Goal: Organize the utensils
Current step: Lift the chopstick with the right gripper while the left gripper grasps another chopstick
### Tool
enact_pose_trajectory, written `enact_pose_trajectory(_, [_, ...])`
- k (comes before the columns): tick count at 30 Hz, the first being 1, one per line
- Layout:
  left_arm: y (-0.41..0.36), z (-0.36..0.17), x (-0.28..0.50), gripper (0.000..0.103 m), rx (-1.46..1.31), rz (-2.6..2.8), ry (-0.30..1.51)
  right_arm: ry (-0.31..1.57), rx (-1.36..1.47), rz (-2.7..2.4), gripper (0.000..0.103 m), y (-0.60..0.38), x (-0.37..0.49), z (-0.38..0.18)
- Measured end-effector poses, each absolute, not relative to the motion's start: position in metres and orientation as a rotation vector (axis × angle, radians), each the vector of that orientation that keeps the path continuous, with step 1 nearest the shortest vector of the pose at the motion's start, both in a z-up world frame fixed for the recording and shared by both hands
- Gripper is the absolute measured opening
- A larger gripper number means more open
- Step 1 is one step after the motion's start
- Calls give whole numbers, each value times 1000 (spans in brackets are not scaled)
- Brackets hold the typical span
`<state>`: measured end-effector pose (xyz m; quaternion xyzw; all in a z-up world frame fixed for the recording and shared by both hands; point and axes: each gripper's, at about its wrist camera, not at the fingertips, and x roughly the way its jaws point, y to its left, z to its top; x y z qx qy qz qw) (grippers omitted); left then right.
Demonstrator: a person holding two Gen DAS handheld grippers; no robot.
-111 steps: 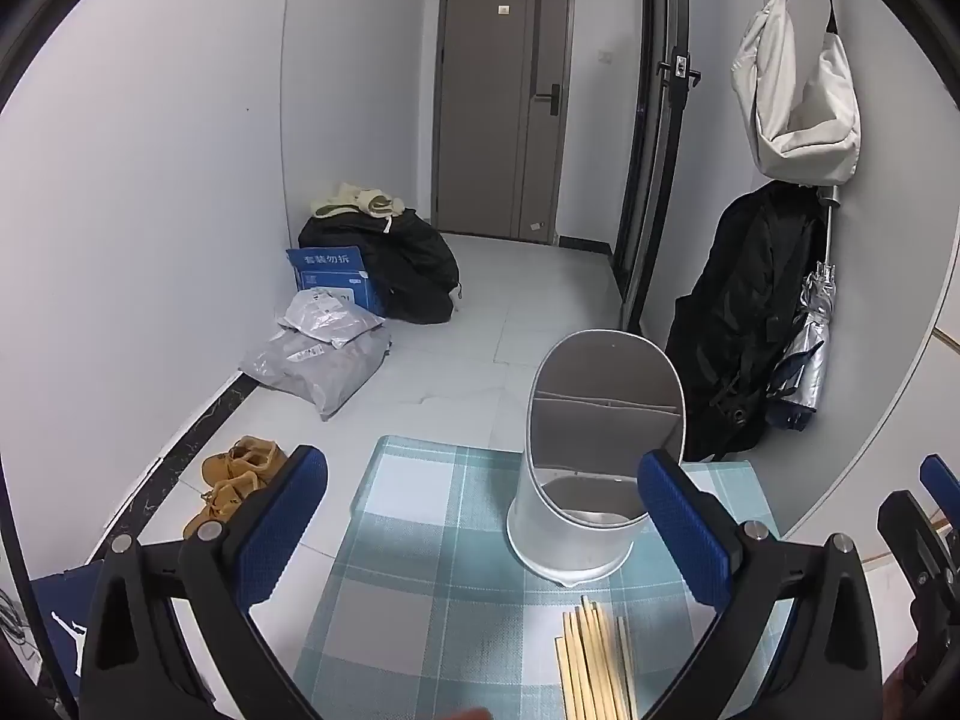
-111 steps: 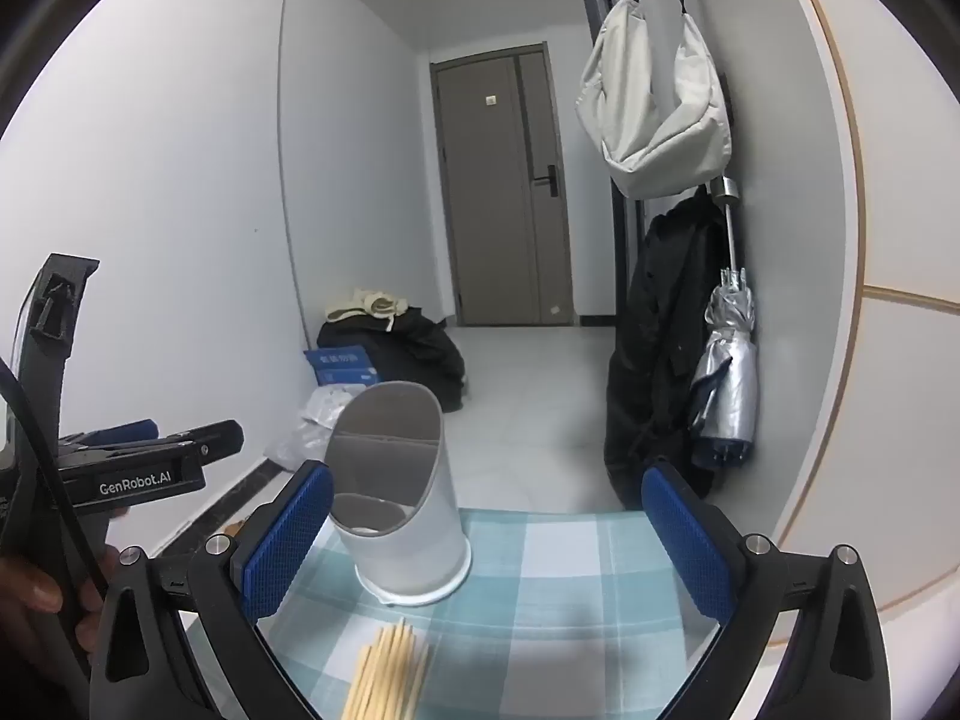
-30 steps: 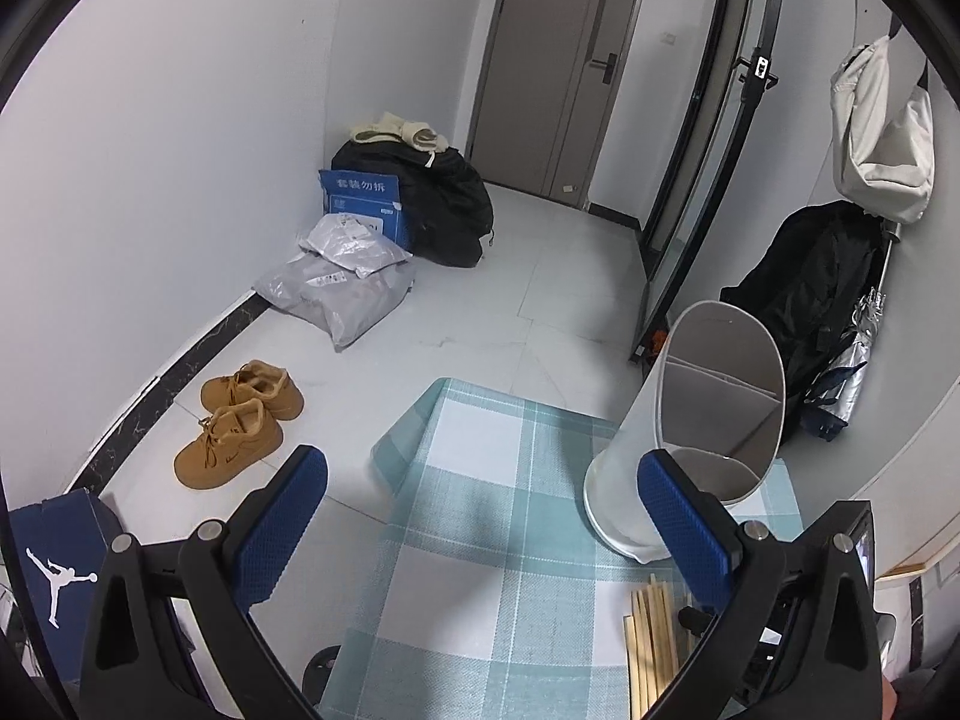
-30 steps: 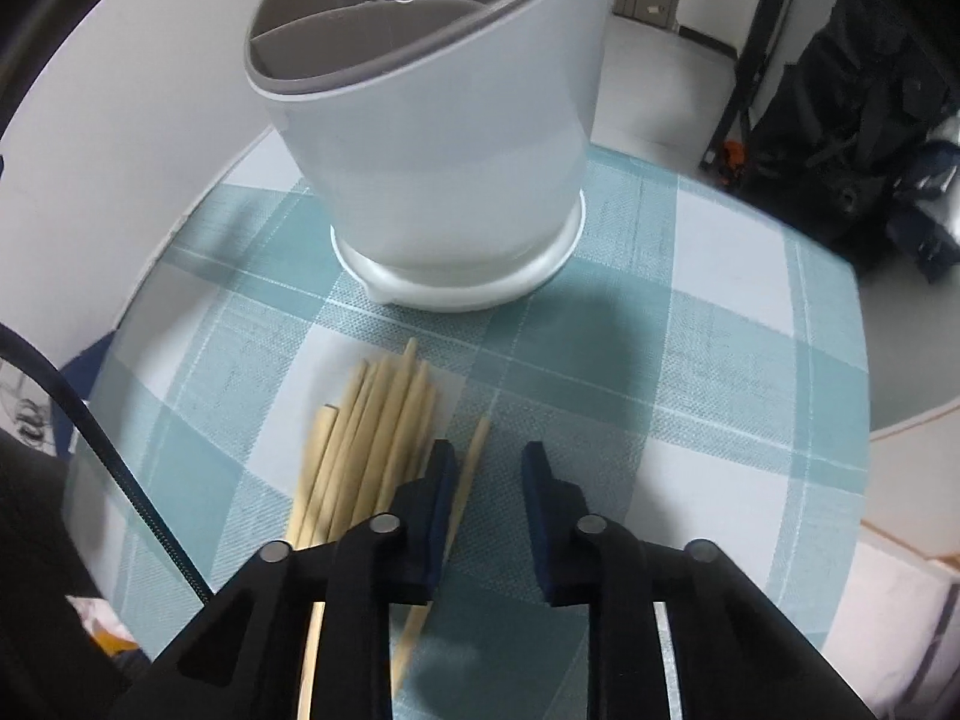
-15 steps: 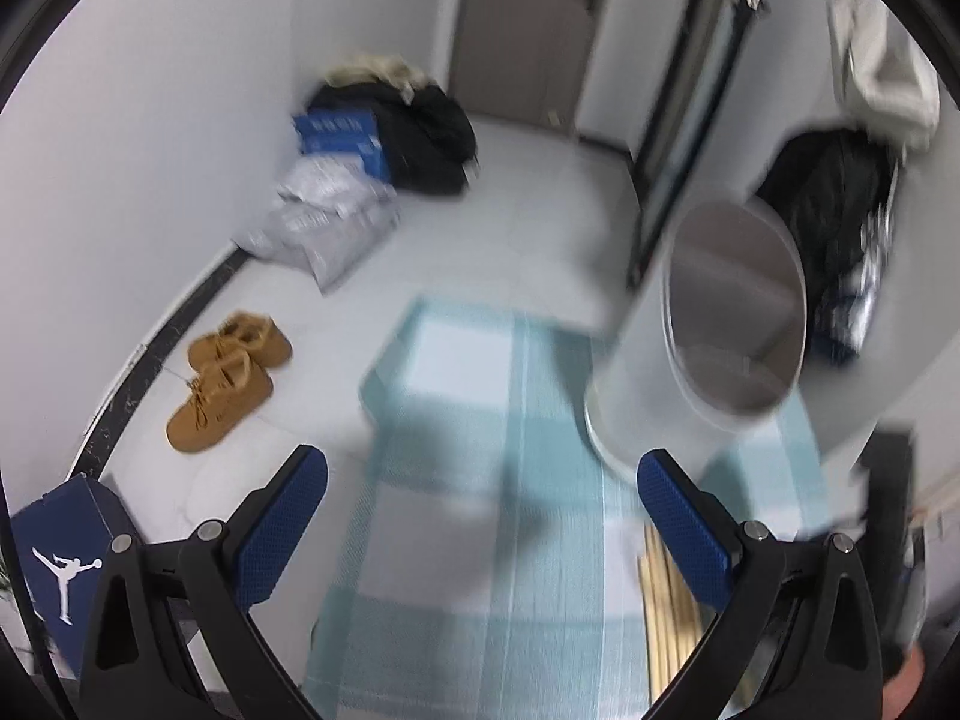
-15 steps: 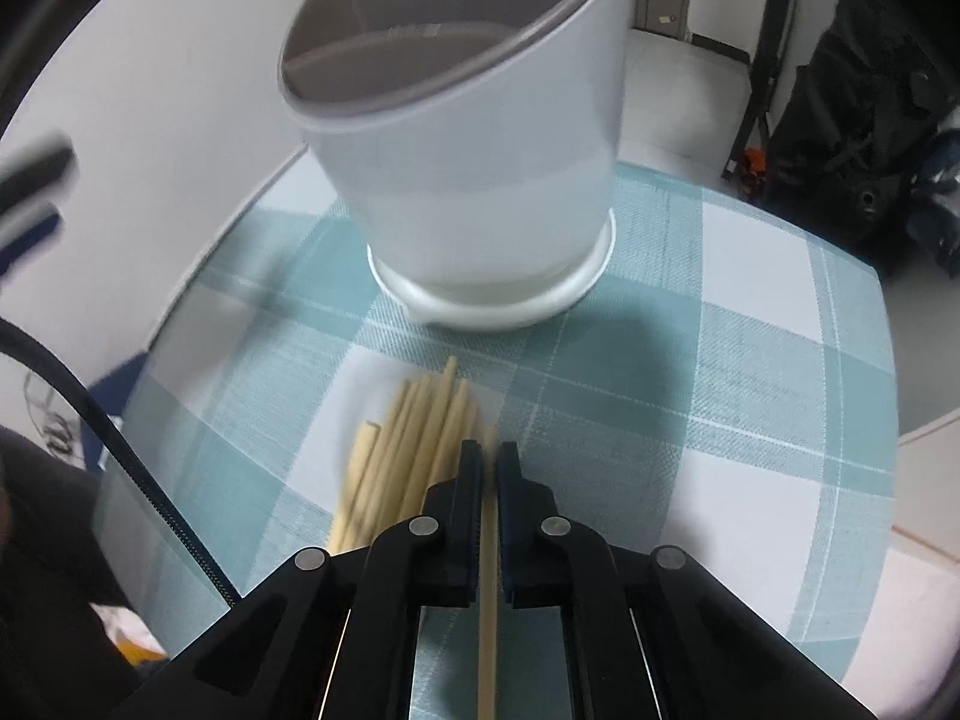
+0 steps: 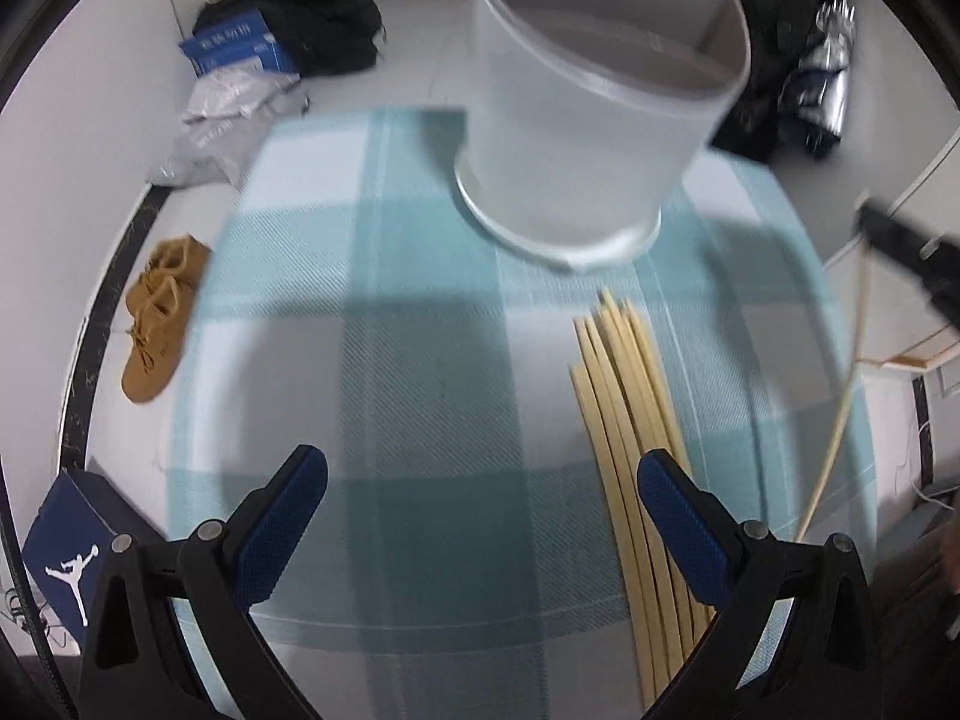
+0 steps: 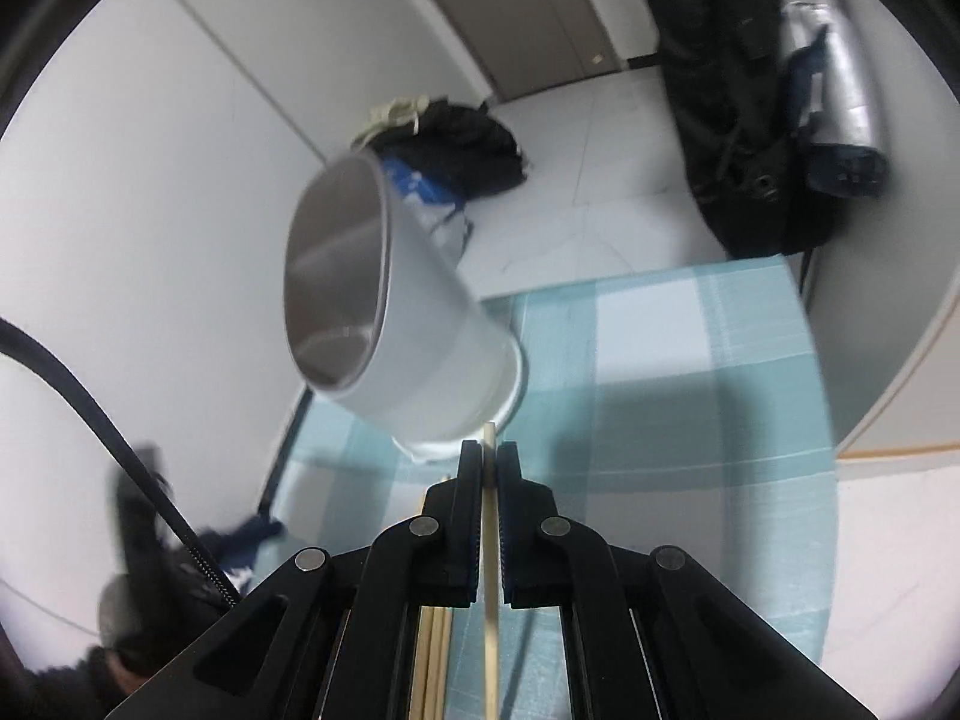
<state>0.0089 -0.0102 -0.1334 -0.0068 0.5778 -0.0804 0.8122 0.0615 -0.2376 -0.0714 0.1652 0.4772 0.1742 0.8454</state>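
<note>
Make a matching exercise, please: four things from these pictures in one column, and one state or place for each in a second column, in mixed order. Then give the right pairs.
Things:
1. left gripper
2. right gripper
3. white utensil holder
4. bundle of chopsticks

States or places:
A. lies flat on the checked cloth
B. stands on the cloth, beyond the bundle
C. open, holding nothing
D. shut on a single chopstick

Pairs: 1-C, 2-D, 3-B, 4-A
</note>
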Motion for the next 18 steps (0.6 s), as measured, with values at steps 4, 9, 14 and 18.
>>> enact_pose_trajectory(4, [-12,-138,10,102,-11,-141,1268,953,388,361,4,-256,57,-59])
enact_pose_trajectory(9, [-13,-144,8,101,-14,-75,1294,916,386,356,4,-267,51,-51])
enact_pose_trajectory(14, [-17,-144,9,101,34,-42,1300,899,412,354,4,-278,46,-47])
enact_pose_trajectory(18, [-21,-147,11,99,28,-35,1303,882,408,360,4,-278,42,-42])
